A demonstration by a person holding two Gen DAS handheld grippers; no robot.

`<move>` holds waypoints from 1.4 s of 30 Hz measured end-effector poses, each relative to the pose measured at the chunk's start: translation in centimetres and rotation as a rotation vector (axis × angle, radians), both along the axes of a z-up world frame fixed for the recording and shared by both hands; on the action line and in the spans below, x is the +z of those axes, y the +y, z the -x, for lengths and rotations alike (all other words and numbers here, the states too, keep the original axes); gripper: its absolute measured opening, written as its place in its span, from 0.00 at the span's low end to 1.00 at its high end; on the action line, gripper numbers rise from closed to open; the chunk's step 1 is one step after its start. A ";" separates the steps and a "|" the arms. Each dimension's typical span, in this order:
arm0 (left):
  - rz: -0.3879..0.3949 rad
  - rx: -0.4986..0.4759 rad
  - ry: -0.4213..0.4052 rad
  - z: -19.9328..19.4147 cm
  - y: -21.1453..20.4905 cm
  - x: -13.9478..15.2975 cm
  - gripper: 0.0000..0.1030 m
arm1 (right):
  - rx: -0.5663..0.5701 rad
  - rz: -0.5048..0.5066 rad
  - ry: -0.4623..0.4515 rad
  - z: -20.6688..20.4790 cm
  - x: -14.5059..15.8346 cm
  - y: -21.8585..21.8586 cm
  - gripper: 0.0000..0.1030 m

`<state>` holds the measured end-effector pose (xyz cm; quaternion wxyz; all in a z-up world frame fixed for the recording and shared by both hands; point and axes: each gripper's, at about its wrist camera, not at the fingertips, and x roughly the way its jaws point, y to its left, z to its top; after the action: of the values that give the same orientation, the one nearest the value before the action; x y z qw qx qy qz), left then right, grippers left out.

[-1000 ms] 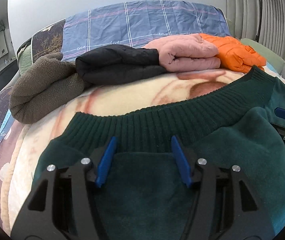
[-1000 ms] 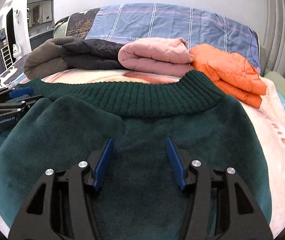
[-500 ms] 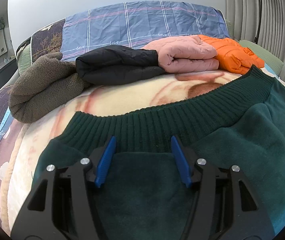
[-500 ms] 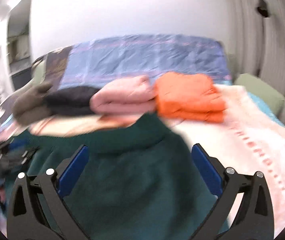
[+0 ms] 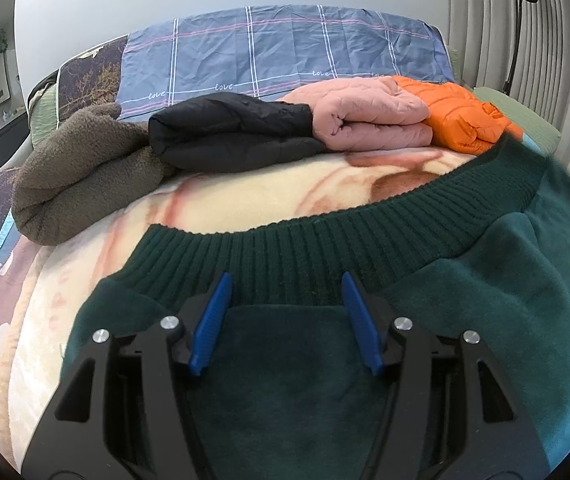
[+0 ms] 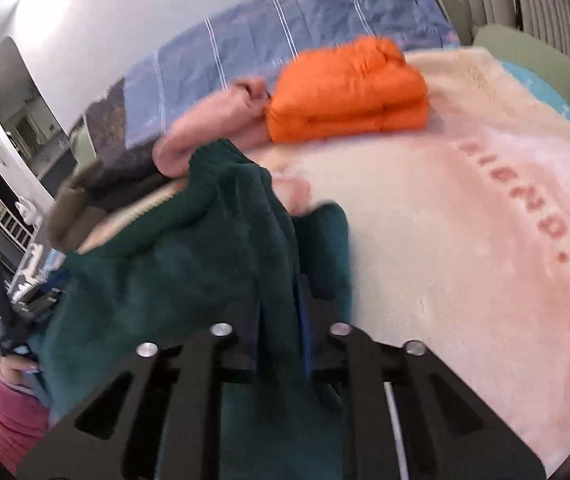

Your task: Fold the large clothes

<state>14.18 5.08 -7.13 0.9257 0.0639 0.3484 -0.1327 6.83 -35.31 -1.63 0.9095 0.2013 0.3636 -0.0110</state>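
A cream and pink blanket (image 6: 465,216) covers the bed and spreads ahead of both sets of jaws and off to the right of the right ones. A blue checked pillow (image 5: 285,56) stands far ahead at the head end. The dark green sweater (image 5: 465,312) lies on the blanket under and around the left gripper (image 5: 285,316), its ribbed hem (image 5: 325,240) running across just ahead of the blue pads (image 5: 211,320). That gripper is held level and low over the fabric, jaws spread apart with nothing between them.

The right gripper (image 6: 281,312) is tilted, rolled to one side, with its jaws clenched on a bunched fold of the sweater, which rises ahead of them clear of the blanket; this view is blurred.

Beyond the hem, well ahead of the left jaws, four folded garments sit in a row: a brown fleece (image 5: 77,176) at left, a black jacket (image 5: 233,132), a pink jacket (image 5: 369,120), and an orange jacket (image 6: 349,92) at right.
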 end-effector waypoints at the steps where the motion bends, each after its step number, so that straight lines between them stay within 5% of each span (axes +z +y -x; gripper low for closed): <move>1: 0.015 -0.013 -0.003 0.3 0.2 0.5 0.57 | 0.004 0.008 -0.016 1.1 1.3 0.6 0.13; 5: 0.086 -0.073 0.002 1.0 1.1 1.4 0.65 | -0.015 0.101 0.013 3.5 2.4 0.8 0.11; 8: 0.042 -0.091 -0.002 0.5 0.3 -0.3 0.68 | -0.062 -0.002 0.173 2.4 -4.0 -2.0 0.13; 10: 0.026 -0.093 0.000 0.1 -0.2 -0.6 0.69 | -0.104 -0.103 0.154 2.0 -6.1 -3.2 0.21; 12: 0.009 -0.096 0.010 -0.1 -0.4 0.0 0.69 | -0.118 -0.099 0.134 2.0 -4.6 -3.0 0.26; 16: -0.019 -0.092 -0.011 0.4 -0.5 2.0 0.68 | -0.127 0.086 0.041 1.7 0.9 -0.8 0.31; 19: 0.062 -0.122 -0.033 1.0 -0.8 3.6 0.68 | -0.050 0.150 -0.053 0.5 3.6 1.7 0.31; 21: 0.028 -0.123 -0.014 0.7 -2.0 3.3 0.68 | 0.012 0.186 -0.078 -2.0 4.2 4.0 0.31; 24: -0.080 -0.094 0.041 -0.6 -3.5 -0.1 0.66 | 0.030 0.239 0.005 -6.1 1.7 5.5 0.31; 26: -0.046 -0.089 0.035 -1.0 -3.2 -1.0 0.66 | 0.001 0.221 0.152 -9.3 -4.0 4.2 0.28; 28: -0.027 -0.081 0.049 -1.1 -2.9 -0.7 0.66 | -0.006 0.177 0.126 -10.1 -6.0 3.7 0.27; 32: -0.004 -0.095 0.041 -0.8 -2.3 -0.6 0.66 | -0.014 0.294 0.118 -9.1 -4.5 5.7 0.27; 38: 0.032 -0.070 -0.013 1.3 -0.7 1.9 0.69 | -0.070 0.188 0.130 -5.8 -2.0 5.1 0.31; 42: 0.024 0.032 -0.048 2.7 3.6 3.7 0.75 | 0.071 0.168 -0.018 -2.9 2.3 9.5 0.34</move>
<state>11.51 8.69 -3.41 0.9365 0.0504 0.3254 -0.1204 9.74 -25.78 0.68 0.9261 0.1115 0.3602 -0.0076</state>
